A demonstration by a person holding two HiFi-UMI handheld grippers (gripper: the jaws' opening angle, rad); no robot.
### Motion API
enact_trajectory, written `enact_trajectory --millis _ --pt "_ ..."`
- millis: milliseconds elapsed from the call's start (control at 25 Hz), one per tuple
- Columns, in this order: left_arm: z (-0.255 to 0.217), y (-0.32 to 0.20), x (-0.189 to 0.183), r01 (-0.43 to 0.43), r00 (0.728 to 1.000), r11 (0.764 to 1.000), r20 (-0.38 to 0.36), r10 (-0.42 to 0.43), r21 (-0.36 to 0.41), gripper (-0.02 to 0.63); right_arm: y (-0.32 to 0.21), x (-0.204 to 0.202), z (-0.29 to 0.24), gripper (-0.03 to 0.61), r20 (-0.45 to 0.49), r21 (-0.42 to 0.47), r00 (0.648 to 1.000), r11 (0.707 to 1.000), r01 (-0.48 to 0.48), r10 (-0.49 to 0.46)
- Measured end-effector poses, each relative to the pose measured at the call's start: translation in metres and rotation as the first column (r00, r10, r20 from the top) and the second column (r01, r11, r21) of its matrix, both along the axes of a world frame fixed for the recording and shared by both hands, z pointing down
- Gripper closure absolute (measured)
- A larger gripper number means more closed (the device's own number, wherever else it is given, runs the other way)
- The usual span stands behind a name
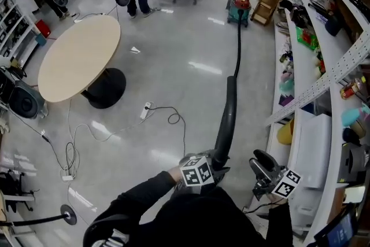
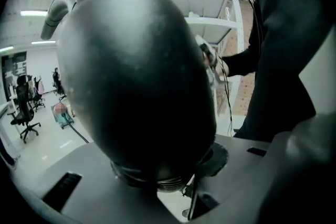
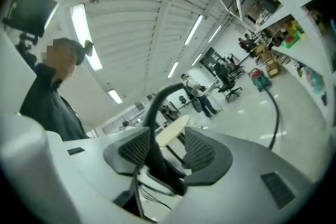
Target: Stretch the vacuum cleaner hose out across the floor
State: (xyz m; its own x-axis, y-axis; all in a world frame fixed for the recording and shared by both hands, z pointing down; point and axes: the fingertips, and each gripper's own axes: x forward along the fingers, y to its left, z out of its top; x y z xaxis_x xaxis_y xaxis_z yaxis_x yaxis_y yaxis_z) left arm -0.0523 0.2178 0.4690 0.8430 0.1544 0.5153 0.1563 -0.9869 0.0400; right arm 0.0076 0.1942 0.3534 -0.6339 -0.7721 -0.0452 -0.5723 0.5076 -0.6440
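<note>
Vacuum cleaner hose [image 1: 238, 49], black and ribbed, runs nearly straight over the grey floor [image 1: 173, 66] from the red-and-green canister vacuum [image 1: 239, 8] to the left gripper [image 1: 215, 160], fingers clenched on its thick end. Right gripper [image 3: 163, 149]: fingers released. Pulling step, likely late; any remaining slack wants a steady backward draw.

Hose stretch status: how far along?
Mostly done: the hose runs nearly straight from the vacuum across the floor to the person. In hand: the left gripper is shut on its thick end, held up. Left: probably laying that end down.
</note>
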Motion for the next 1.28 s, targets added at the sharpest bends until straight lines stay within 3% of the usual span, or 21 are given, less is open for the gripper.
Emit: enact_trajectory --millis 80,160,280,400,480,560,720,840,880,920,960,1040,1080,1120,1160,1200,1280 --pt "0.022 0.016 -0.017 -0.039 0.999 0.998 0.027 0.038 0.040 0.460 -0.007 -0.046 -0.023 0.342 0.116 0.004 0.987 0.994 0.112 -0.112" --pt "0.042 0.034 -0.034 -0.086 0.995 0.993 0.060 0.081 0.079 0.460 -0.023 -0.088 -0.021 0.267 0.146 -0.039 0.974 0.982 0.183 -0.176" --pt "0.068 0.067 -0.059 -0.179 0.978 0.975 0.132 0.162 0.131 0.462 -0.047 -0.115 -0.012 0.256 0.179 -0.120 0.973 0.979 0.168 -0.145" --pt "0.094 0.091 -0.074 -0.272 0.949 0.942 0.220 0.228 0.196 0.463 -0.051 -0.120 -0.018 0.259 0.209 -0.158 0.967 0.971 0.181 -0.146" --pt "0.109 0.093 -0.082 -0.300 0.932 0.921 0.282 0.228 0.248 0.463 -0.039 -0.129 -0.013 0.266 0.146 -0.177 0.971 0.961 0.214 -0.189" --pt "0.121 0.086 -0.090 -0.286 0.928 0.910 0.322 0.185 0.301 0.462 -0.024 -0.138 -0.008 0.432 0.052 -0.179 0.978 0.961 0.210 -0.204" --pt "0.128 0.079 -0.101 -0.241 0.932 0.911 0.343 0.120 0.336 0.462 0.015 -0.153 -0.008 0.451 -0.117 -0.152 0.974 0.973 0.173 -0.192" --pt "0.136 0.091 -0.097 -0.223 0.936 0.888 0.344 0.080 0.401 0.462 0.054 -0.154 -0.001 0.459 -0.212 -0.161 0.961 0.976 0.144 -0.176" --pt "0.141 0.090 -0.094 -0.193 0.942 0.865 0.333 0.032 0.463 0.462 0.069 -0.152 0.002 0.463 -0.234 -0.157 0.957 0.978 0.138 -0.172" --pt "0.143 0.085 -0.091 -0.146 0.949 0.823 0.314 -0.041 0.549 0.462 0.084 -0.151 0.004 0.473 -0.257 -0.145 0.952 0.981 0.131 -0.165" --pt "0.142 0.076 -0.090 -0.096 0.949 0.756 0.289 -0.127 0.648 0.459 0.097 -0.147 0.006 0.480 -0.286 -0.125 0.946 0.985 0.119 -0.151" --pt "0.135 0.063 -0.093 -0.053 0.922 0.593 0.268 -0.281 0.804 0.391 0.119 -0.133 0.013 0.482 -0.375 -0.081 0.921 0.994 0.079 -0.104" --pt "0.134 0.063 -0.100 -0.069 0.896 0.544 0.291 -0.334 0.836 0.376 0.129 -0.123 0.019 0.482 -0.436 -0.069 0.896 0.996 0.057 -0.081" --pt "0.135 0.065 -0.109 -0.086 0.867 0.528 0.324 -0.378 0.845 0.377 0.138 -0.112 0.030 0.482 -0.502 -0.071 0.863 0.997 0.033 -0.065" --pt "0.135 0.066 -0.119 -0.074 0.838 0.536 0.344 -0.424 0.841 0.377 0.147 -0.102 0.045 0.482 -0.563 -0.089 0.824 0.996 0.011 -0.060" --pt "0.132 0.065 -0.130 -0.012 0.809 0.560 0.337 -0.481 0.829 0.377 0.158 -0.092 0.061 0.482 -0.610 -0.117 0.790 0.993 -0.008 -0.066" --pt "0.126 0.066 -0.157 0.223 0.716 0.633 0.317 -0.622 0.741 0.377 0.183 -0.078 0.095 0.482 -0.655 -0.178 0.749 0.984 -0.025 -0.099"
